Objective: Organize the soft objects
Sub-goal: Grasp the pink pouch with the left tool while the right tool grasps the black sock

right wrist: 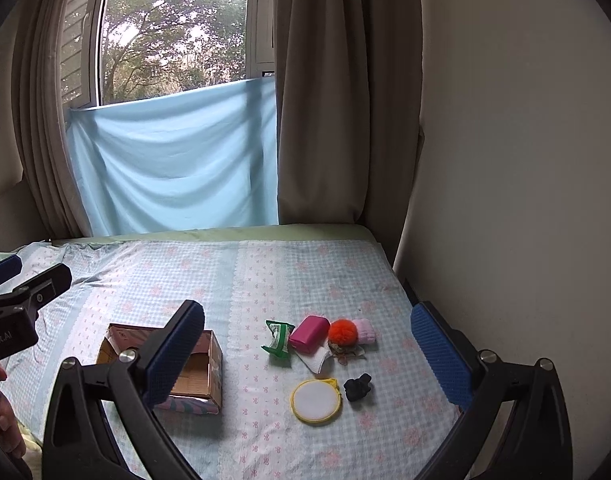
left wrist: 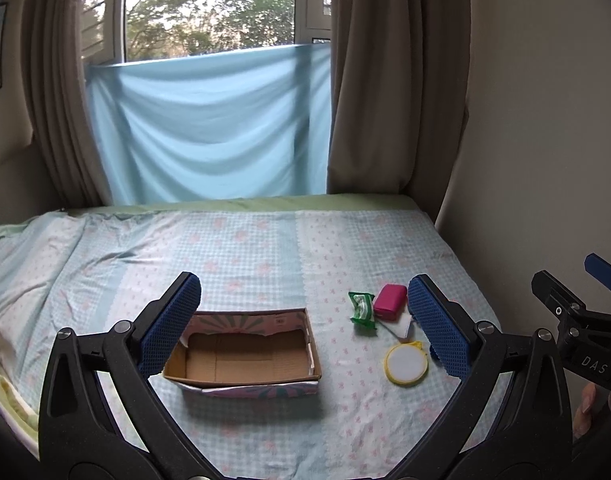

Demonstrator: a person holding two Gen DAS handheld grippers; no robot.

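Note:
An open, empty cardboard box (left wrist: 245, 354) (right wrist: 197, 376) sits on the bed. To its right lie a green packet (left wrist: 361, 308) (right wrist: 278, 338), a magenta pouch (left wrist: 390, 302) (right wrist: 308, 333), a white folded cloth (right wrist: 315, 359), an orange pom-pom (right wrist: 342, 332), a pink soft roll (right wrist: 365, 331), a round yellow-rimmed white pad (left wrist: 406, 364) (right wrist: 316, 401) and a small black item (right wrist: 357, 388). My left gripper (left wrist: 305, 328) is open above the box and items. My right gripper (right wrist: 309, 356) is open above the pile, holding nothing.
The bed (left wrist: 265, 248) has a checked blue sheet. A wall (right wrist: 505, 160) runs along its right edge. Curtains (left wrist: 377, 80) and a blue cloth (left wrist: 209, 128) hang at the window behind. The right gripper also shows at the left wrist view's right edge (left wrist: 577, 320).

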